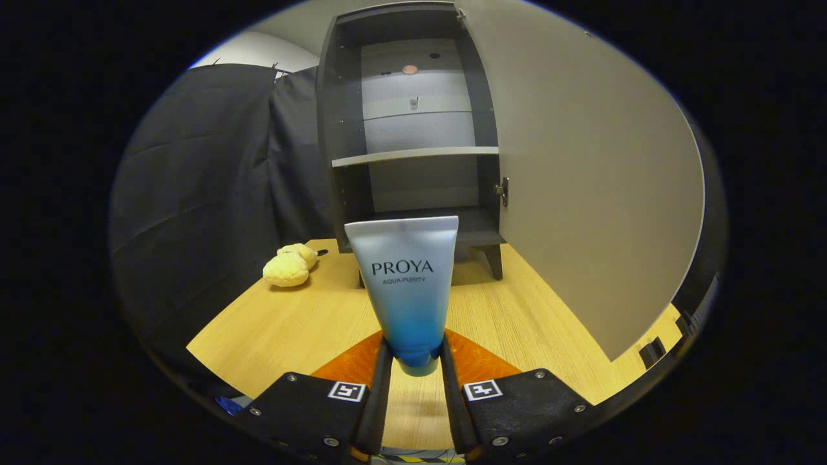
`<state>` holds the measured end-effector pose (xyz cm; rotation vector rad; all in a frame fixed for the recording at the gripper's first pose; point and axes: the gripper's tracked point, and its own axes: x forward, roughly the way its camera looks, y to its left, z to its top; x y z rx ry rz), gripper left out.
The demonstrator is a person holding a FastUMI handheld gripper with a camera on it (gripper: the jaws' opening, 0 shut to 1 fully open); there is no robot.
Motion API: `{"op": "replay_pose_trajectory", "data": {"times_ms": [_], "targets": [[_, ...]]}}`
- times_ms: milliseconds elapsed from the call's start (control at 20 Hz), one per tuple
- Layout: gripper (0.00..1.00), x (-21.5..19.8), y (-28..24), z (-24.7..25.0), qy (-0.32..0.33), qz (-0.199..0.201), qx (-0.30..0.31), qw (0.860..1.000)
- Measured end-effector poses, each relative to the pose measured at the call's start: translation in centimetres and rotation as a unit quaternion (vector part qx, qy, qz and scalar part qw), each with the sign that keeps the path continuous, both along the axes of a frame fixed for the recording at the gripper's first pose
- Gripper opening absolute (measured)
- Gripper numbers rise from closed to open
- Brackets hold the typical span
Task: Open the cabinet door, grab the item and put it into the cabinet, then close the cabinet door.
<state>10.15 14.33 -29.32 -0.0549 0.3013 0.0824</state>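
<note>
left of the cabinet point(413, 129) a yellow plush toy point(289, 265) is lying on the wooden table point(291, 323). you are holding the gripper point(417, 361) in front of the cabinet, its fingers clenching the cap end of the tube point(407, 284), which is standing upright, silver fading to blue. right of the cabinet, the door point(581, 181) is hanging wide open, so opening and grabbing look done; placing and closing are remaining.
</note>
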Motion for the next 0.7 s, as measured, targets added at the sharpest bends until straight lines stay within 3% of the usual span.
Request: {"op": "replay_pose_trajectory", "data": {"times_ms": [700], "targets": [[0.41, 6.2, 1.4, 15.4, -0.056, -0.017, -0.024, 0.998]]}}
